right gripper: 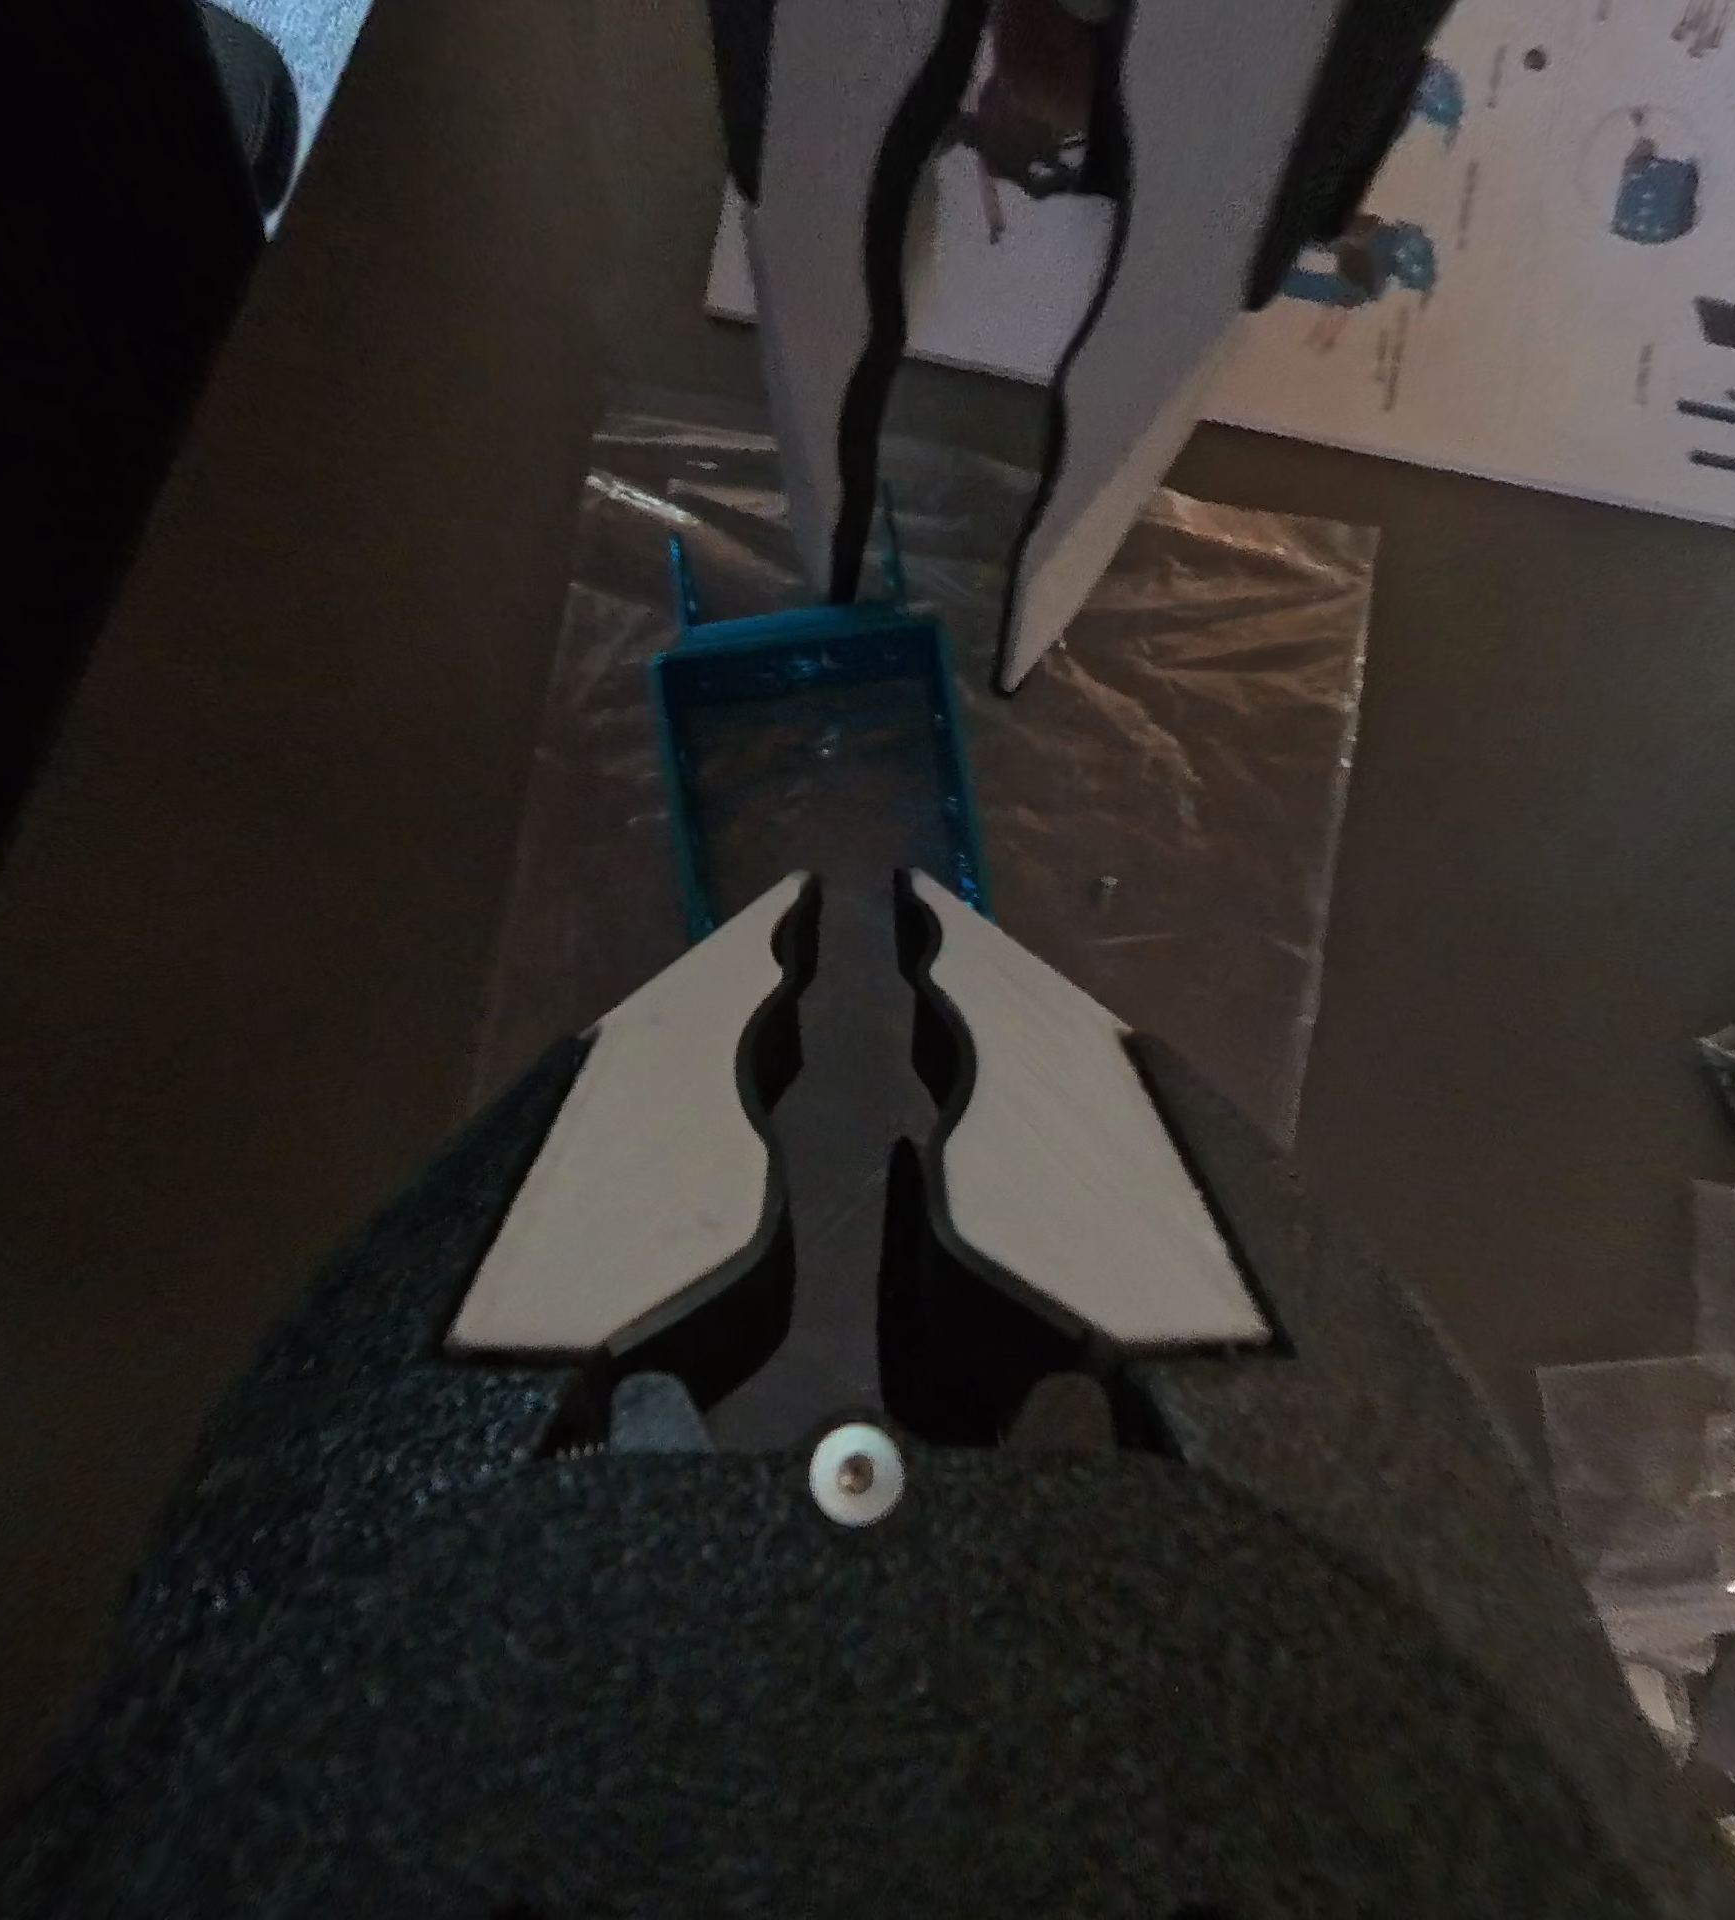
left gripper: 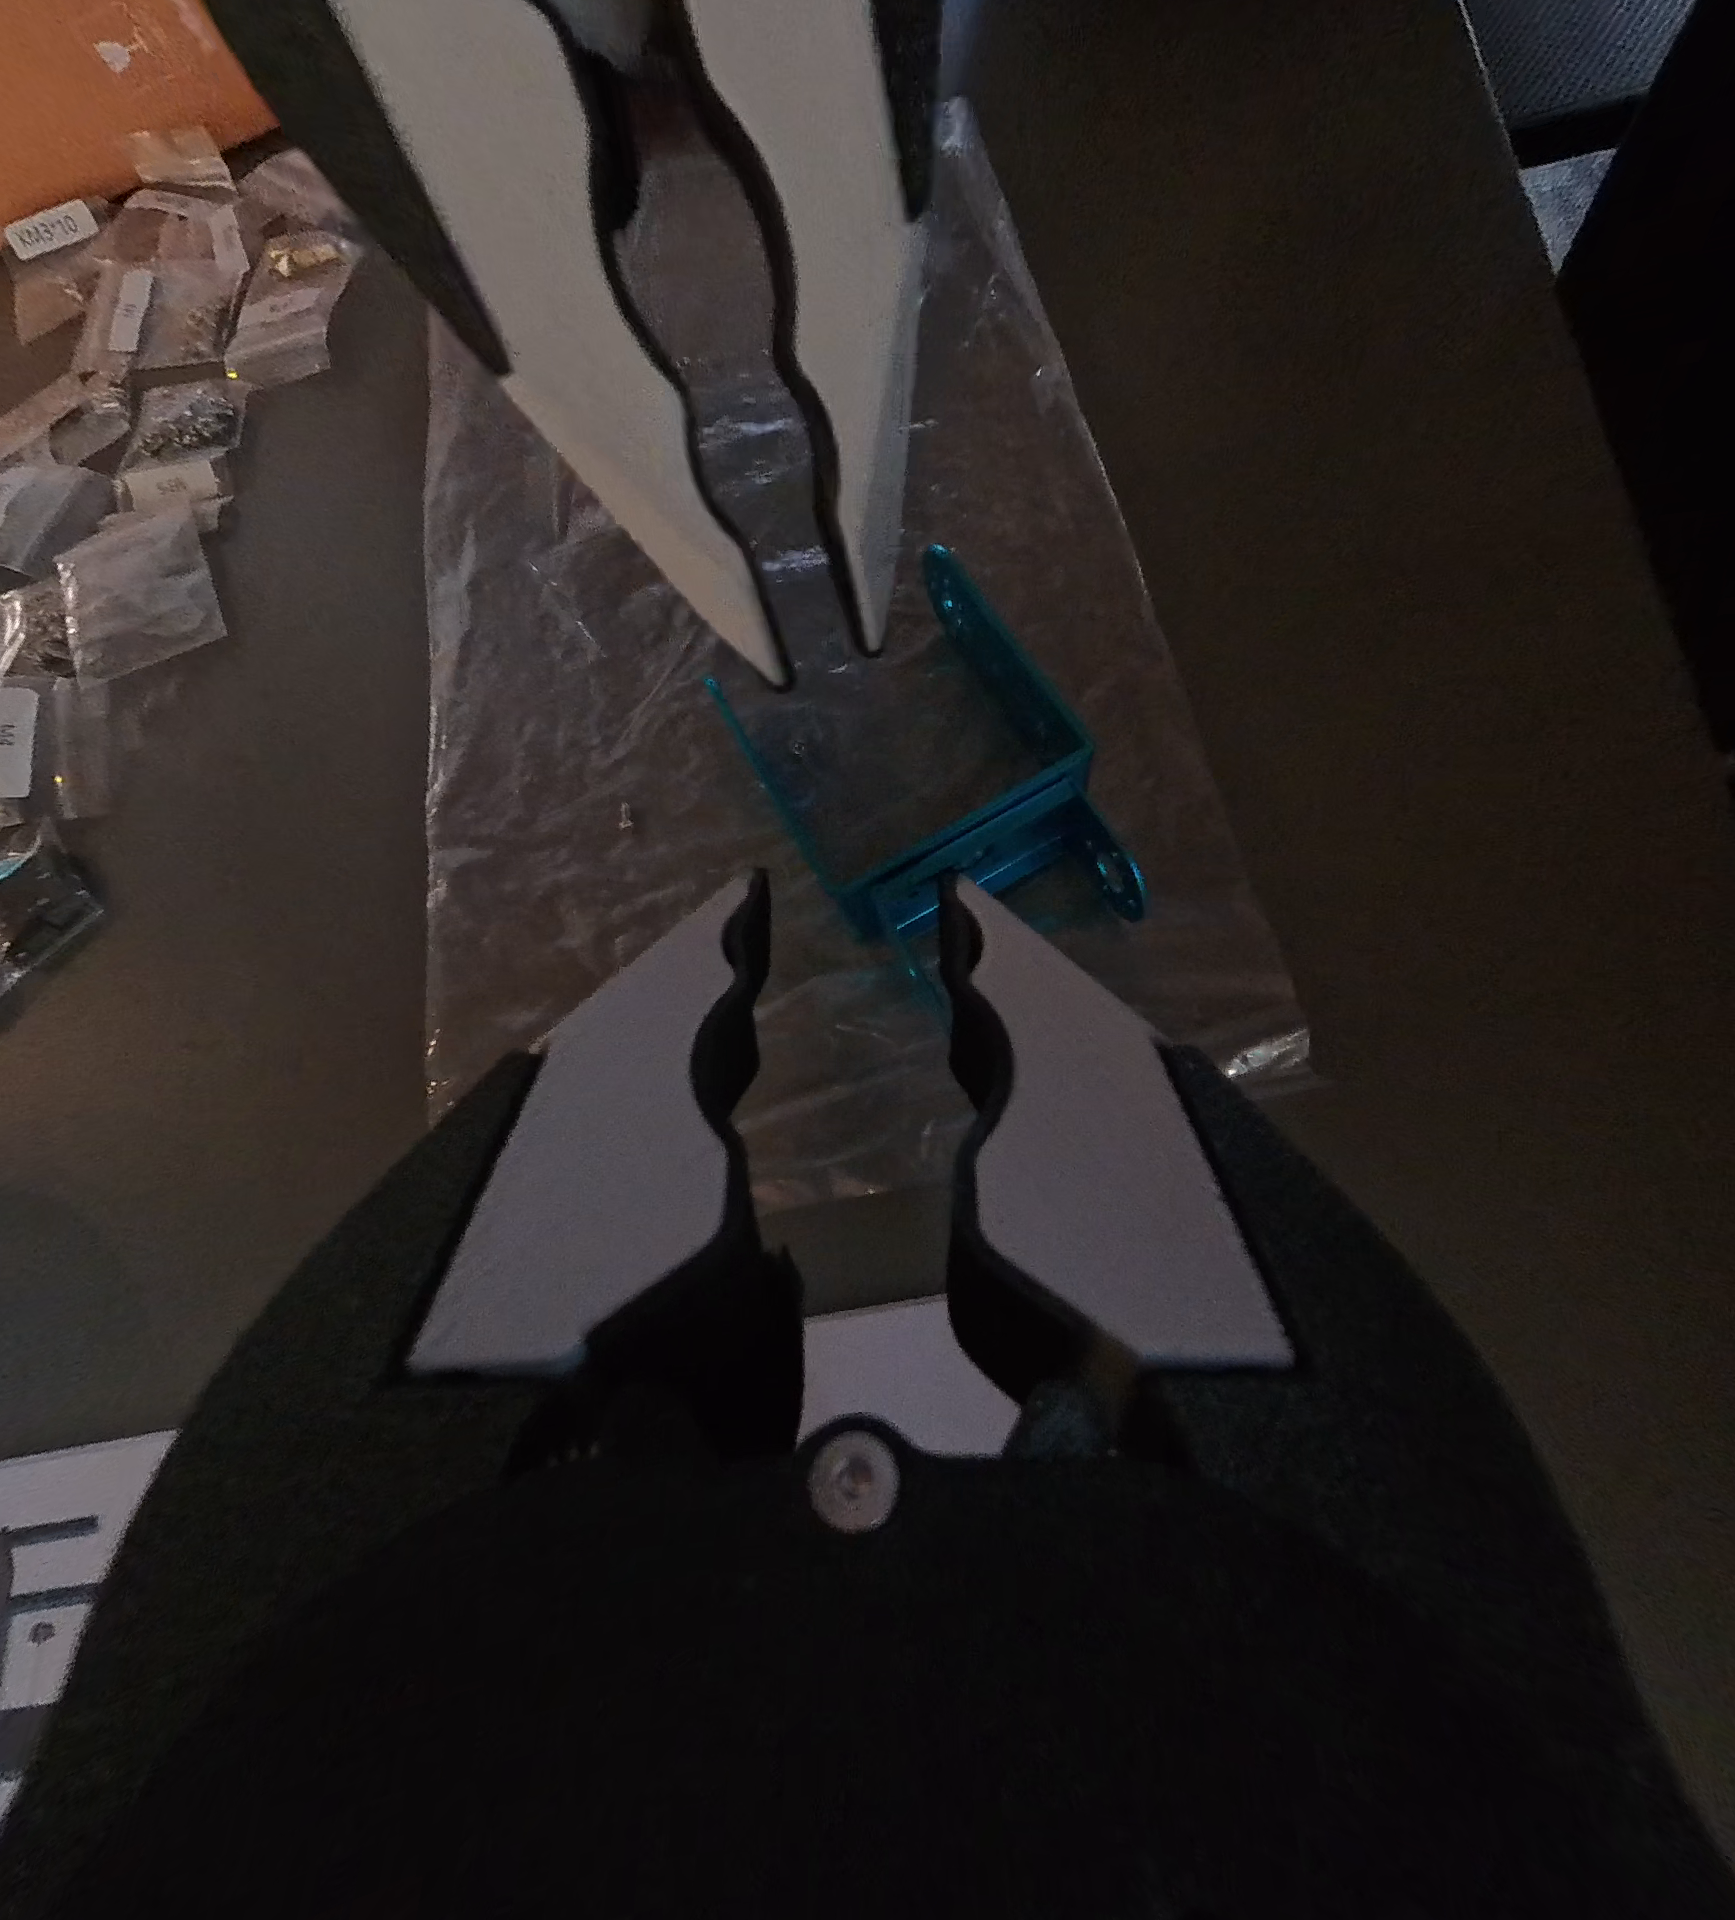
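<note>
A blue metal U-shaped bracket (left gripper: 956, 800) lies on a clear plastic bag (left gripper: 551, 623) on the dark table. My left gripper (left gripper: 855, 883) is open; its right fingertip (left gripper: 956, 894) is at the bracket's near corner and nothing sits between the jaws. My right gripper (left gripper: 821, 660) comes from the opposite side, narrowly open and empty, with its tips by the bracket's far open end. In the right wrist view the right gripper (right gripper: 855, 878) hovers at the near end of the bracket (right gripper: 811, 748), and the left gripper (right gripper: 925, 639) straddles its far wall.
A small loose screw (left gripper: 624, 818) lies on the bag, also seen in the right wrist view (right gripper: 1104, 886). Several small bags of hardware (left gripper: 115, 468) are piled to one side. A white instruction sheet (right gripper: 1465, 312) lies nearby. The table edge (left gripper: 1528, 312) runs close by. Tip to tip, the grippers are about 5 cm apart.
</note>
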Demonstrator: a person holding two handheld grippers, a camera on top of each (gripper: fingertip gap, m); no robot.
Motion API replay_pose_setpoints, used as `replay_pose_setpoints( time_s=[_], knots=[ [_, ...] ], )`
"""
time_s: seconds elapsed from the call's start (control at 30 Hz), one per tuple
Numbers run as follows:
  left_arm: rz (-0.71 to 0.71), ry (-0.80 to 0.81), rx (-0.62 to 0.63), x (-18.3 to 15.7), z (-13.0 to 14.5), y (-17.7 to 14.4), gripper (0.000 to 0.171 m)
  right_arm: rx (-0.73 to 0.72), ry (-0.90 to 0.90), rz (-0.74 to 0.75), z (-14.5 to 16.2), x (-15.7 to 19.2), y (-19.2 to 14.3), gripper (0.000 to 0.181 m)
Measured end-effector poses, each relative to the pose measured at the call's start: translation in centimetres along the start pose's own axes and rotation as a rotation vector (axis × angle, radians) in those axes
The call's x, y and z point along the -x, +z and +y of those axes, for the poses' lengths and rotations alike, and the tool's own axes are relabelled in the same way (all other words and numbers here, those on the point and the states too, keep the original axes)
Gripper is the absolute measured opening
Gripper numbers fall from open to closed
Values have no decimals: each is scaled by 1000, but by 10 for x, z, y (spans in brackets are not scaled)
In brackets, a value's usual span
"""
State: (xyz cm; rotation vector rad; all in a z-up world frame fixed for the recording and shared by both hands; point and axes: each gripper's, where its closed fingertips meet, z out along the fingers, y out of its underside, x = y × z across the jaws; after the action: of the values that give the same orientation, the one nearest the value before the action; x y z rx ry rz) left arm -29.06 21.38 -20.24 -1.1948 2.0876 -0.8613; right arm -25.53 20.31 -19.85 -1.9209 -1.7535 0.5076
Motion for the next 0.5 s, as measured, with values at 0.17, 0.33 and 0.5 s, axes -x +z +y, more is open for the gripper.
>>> replay_pose_setpoints(
  time_s=[0.17, 0.33, 0.5],
  knots=[
    [-3, 0, -3, 0, -1, 0, 32, 117, -20, 43, 11, -7, 10, 14],
    [-5, -1, -7, 1, -1, 0, 31, 140, 4, 23, 12, -10, 15, 14],
    [-4, 3, -3, 0, 0, 0, 32, 147, 43, -6, 12, -9, 16, 11]
  ],
)
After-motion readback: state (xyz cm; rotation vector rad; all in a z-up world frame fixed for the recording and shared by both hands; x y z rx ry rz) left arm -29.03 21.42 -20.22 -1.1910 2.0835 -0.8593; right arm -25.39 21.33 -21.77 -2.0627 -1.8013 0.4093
